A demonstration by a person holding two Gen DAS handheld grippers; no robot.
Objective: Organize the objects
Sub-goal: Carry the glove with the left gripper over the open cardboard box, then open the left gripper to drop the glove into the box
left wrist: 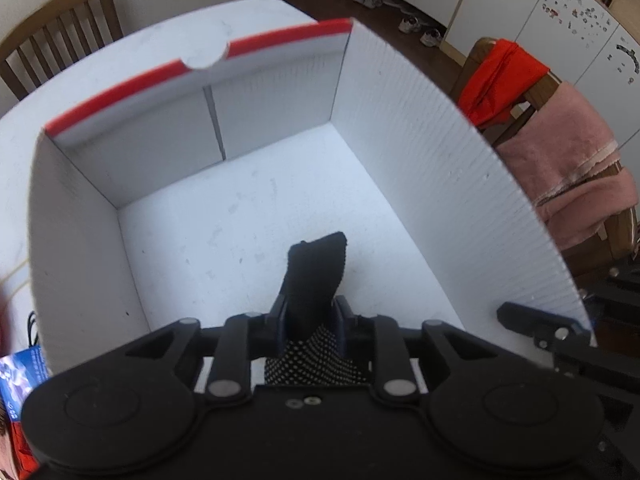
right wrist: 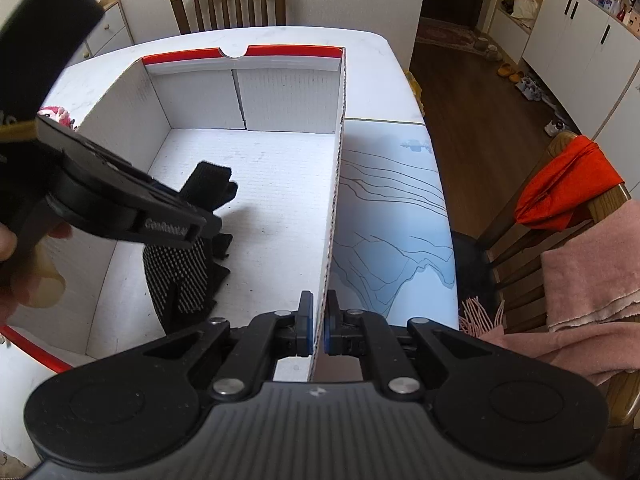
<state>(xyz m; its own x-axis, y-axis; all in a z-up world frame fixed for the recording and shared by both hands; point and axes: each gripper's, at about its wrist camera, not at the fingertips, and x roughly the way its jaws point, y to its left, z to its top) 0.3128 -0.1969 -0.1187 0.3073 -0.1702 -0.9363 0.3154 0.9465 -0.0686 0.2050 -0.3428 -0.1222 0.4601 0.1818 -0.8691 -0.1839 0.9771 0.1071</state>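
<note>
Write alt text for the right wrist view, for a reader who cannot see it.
The right gripper is shut on the side wall of an open white cardboard box on a white table. Inside the box, the left gripper lowers a black glove with white dots. Wooden chairs stand around the table.

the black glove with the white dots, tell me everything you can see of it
The black glove looks like knitted fabric, plain black on one face and covered with small white grip dots on the other. It hangs limp and crumpled inside the white box, its lower end resting on the box floor. The left gripper has it between its fingers, and the cuff end sticks out past them. Nothing else in the box touches it.
</note>
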